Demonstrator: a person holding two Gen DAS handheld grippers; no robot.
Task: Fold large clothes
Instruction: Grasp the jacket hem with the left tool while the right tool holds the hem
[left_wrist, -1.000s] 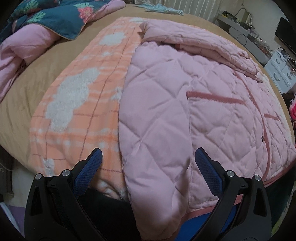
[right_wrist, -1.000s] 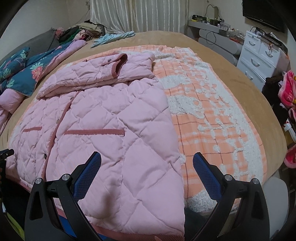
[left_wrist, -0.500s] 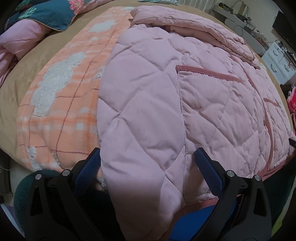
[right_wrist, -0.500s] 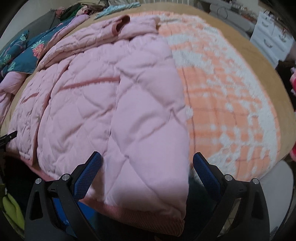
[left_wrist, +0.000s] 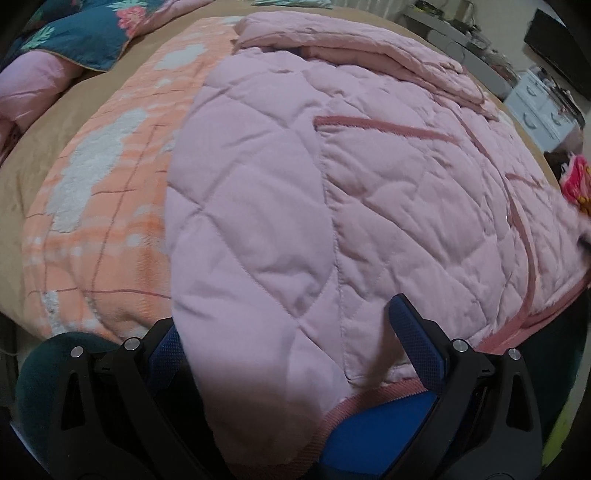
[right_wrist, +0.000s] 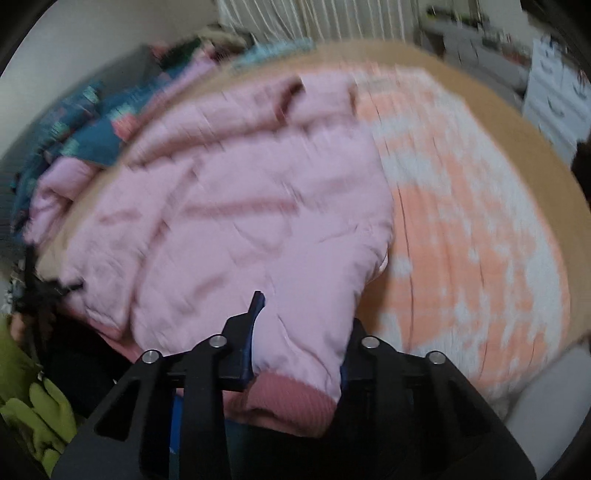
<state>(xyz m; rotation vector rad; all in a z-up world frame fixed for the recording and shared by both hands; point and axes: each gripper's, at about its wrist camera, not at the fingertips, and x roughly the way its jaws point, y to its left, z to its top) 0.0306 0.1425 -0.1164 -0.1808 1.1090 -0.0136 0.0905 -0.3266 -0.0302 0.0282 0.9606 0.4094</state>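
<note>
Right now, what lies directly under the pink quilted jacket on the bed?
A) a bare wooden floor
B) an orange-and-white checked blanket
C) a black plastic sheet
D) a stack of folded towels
B: the orange-and-white blanket spreads out from under the jacket over the tan bed cover, and shows beside the jacket in the right wrist view too.

A quilted jacket (left_wrist: 369, 192) lies spread on a blanket (left_wrist: 107, 206), which lies on the bed (left_wrist: 33, 155). In the left wrist view the blanket shows to the jacket's left, with a floral duvet (left_wrist: 81, 40) beyond it at the far left. A chest of drawers (left_wrist: 543, 107) stands past the bed, far right. The jacket's near hem sits between both tongs.
</note>
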